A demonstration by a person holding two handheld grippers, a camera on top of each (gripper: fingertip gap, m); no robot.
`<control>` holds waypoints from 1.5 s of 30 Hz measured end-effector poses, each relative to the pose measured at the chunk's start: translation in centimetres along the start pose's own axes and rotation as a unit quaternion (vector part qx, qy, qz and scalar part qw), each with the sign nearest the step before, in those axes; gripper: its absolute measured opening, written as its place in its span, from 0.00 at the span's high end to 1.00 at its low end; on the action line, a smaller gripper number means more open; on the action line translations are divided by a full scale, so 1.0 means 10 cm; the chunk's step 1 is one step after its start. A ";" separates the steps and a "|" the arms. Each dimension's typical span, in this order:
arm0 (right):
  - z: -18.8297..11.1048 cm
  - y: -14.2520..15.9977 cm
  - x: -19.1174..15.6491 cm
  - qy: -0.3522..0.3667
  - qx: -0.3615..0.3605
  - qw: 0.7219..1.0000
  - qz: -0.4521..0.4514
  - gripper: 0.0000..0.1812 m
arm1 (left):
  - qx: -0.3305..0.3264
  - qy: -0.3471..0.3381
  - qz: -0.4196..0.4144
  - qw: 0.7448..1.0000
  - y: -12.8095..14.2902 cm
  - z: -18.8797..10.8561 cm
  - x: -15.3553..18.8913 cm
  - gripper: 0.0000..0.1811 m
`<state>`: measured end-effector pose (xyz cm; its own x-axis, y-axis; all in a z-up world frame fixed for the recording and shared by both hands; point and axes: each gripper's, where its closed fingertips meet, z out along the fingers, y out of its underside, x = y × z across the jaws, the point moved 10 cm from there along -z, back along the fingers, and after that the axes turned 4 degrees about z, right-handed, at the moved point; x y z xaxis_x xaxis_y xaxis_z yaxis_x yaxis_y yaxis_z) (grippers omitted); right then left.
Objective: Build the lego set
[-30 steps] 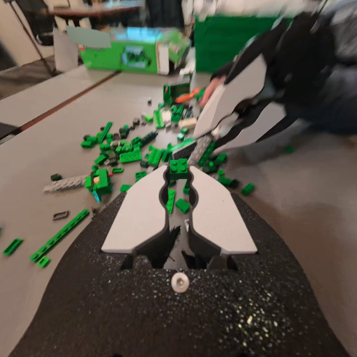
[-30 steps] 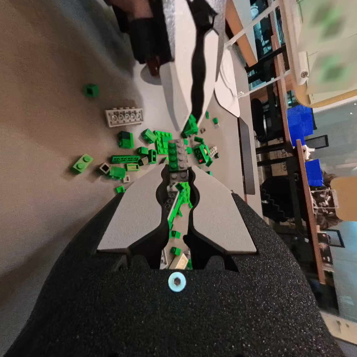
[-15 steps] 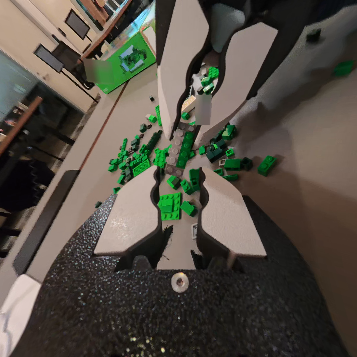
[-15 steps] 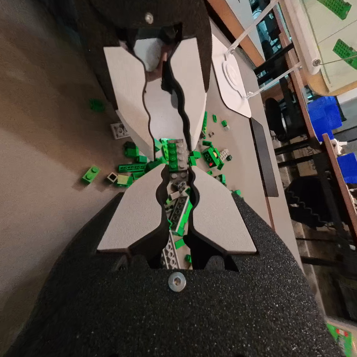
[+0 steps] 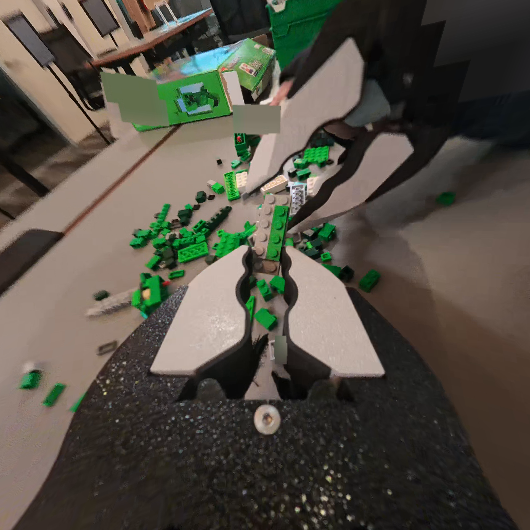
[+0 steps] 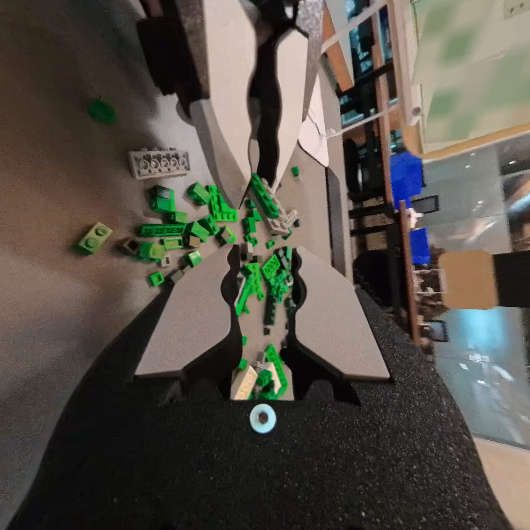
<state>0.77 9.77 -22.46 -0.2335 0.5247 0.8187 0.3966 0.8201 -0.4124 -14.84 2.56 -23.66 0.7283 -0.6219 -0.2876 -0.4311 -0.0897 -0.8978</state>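
Note:
A grey plate with a green plate stacked on it (image 5: 272,229) is pinched at its near end between the tips of my left gripper (image 5: 268,252), held above the table. My right gripper (image 6: 265,249) is open and empty over loose green pieces. In the left wrist view its fingers (image 5: 309,114) stand spread on either side of the plate's far end. In the right wrist view the left gripper's fingers (image 6: 229,100) come in from the top, shut on the same plate (image 6: 263,198).
Loose green and grey bricks (image 5: 177,238) litter the grey table (image 5: 430,315). A small green build (image 5: 149,295) lies left. A green set box (image 5: 195,100) stands at the back. A white long brick (image 6: 159,163) and a light green brick (image 6: 91,238) lie apart. My left gripper's tips are some 6 centimeters from the white long brick (image 6: 159,163).
The left gripper dropped a green brick, opened, then shut on the grey-and-green plate. The right gripper, which held that plate, has opened and drawn back from it.

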 end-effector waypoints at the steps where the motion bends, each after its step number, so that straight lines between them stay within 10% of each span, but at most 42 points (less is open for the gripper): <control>1: 0.00 -0.03 -0.03 0.025 -0.013 0.999 -0.040 0.82 | 0.002 0.012 -0.032 0.999 0.00 0.00 -0.02 0.90; 9: 0.06 -0.13 -0.14 0.118 -0.058 0.977 -0.168 0.95 | -0.007 0.097 -0.200 0.975 0.05 0.06 -0.07 0.90; 34: 0.13 -0.10 -0.22 0.126 -0.091 0.961 -0.228 0.83 | -0.041 0.117 -0.249 0.961 0.13 0.11 -0.07 0.90; 45: 0.08 -0.07 -0.26 0.057 -0.064 0.969 -0.233 0.98 | -0.022 0.178 -0.239 0.954 0.10 0.08 -0.06 0.86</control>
<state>0.38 8.03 -24.59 -0.3174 0.0692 0.9458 0.3798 0.9231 0.0599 -15.30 3.45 -24.68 0.6233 -0.7263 0.2896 -0.1234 -0.4571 -0.8808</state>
